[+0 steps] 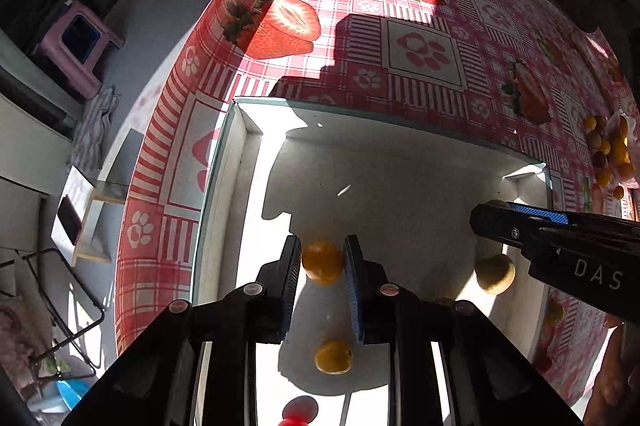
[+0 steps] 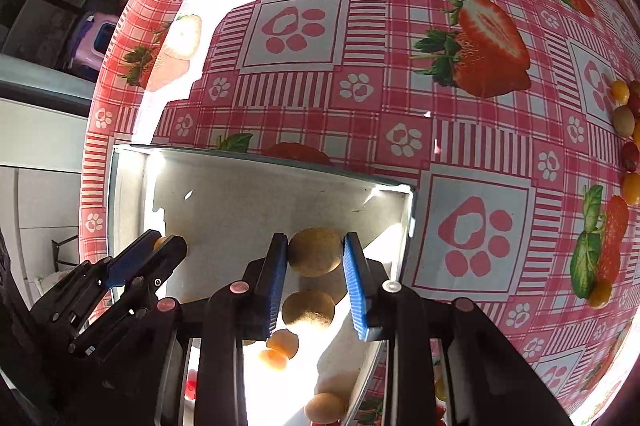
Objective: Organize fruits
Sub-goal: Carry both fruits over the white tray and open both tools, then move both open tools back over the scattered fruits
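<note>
A white shallow box lies on the strawberry tablecloth, also in the right wrist view. My left gripper is shut on an orange fruit above the box floor. Another orange fruit lies below it. My right gripper is shut on a brown round fruit over the box; it shows at the right of the left wrist view. More brown fruits and a red one lie in the box.
A pile of several orange, brown and red fruits lies on the tablecloth to the right, also at the right edge of the right wrist view. The table edge runs along the left, with stools and floor beyond.
</note>
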Demonstrator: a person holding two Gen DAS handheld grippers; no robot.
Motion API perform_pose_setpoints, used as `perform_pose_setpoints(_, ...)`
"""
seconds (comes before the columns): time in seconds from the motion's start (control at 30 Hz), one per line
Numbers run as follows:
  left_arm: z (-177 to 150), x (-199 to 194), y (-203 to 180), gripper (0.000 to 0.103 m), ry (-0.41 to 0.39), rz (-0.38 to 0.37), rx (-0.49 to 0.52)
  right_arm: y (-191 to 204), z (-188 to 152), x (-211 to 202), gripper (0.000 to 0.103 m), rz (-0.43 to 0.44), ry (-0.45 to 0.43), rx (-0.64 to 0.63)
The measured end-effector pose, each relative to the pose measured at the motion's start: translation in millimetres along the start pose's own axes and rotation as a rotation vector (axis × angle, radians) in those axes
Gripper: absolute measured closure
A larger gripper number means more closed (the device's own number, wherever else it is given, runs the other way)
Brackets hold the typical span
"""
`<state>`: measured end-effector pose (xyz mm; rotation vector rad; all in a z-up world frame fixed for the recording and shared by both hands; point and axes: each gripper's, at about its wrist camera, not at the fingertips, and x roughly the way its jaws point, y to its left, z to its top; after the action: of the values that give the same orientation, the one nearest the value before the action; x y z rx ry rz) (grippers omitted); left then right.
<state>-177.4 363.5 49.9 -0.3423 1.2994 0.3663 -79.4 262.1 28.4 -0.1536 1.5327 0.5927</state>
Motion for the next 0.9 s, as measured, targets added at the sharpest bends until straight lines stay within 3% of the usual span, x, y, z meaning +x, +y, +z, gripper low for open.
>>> perform_pose_setpoints(0.03, 0, 0, 0, 0.079, -0.004, 0.008, 0.004, 0, 1, 0, 0.071, 0.001, 0.001, -0.001)
perform_pose_setpoints(0.07, 0, 0, -1, 0.070, -0.003, 0.018, 0.008, 0, 2, 0, 0.071, 0.006, 0.005, -0.001)
perform_pose_setpoints(0.1, 0, 0, -1, 0.043, -0.006, 0.026, 0.009, 0, 1, 0, 0.071, 0.014, 0.009, 0.002)
perform_pose_setpoints(0.13, -1, -3, -2, 0.032, -0.025, 0.041, 0.009, 1, -1, -1, 0.070, 0.023, 0.014, 0.008)
perform_pose_setpoints(0.17, -1, -7, -2, 0.029, -0.050, 0.035, 0.010, -1, 0, -2, 0.070, 0.033, 0.017, 0.014)
perform_pose_setpoints(0.27, 0, -7, -7, 0.029, -0.037, 0.046, 0.026, -2, -2, -11, 0.061, 0.066, 0.002, 0.017)
perform_pose_setpoints(0.43, 1, -10, -9, 0.029, -0.025, 0.037, 0.021, -5, -7, -35, 0.030, 0.106, -0.052, 0.026)
perform_pose_setpoints(0.67, -4, -24, -34, 0.029, -0.036, 0.035, 0.085, -43, -23, -63, 0.030, 0.110, -0.076, 0.093)
perform_pose_setpoints(0.9, -10, -39, -76, 0.029, -0.050, -0.006, 0.155, -108, -51, -73, 0.030, 0.017, -0.079, 0.185)
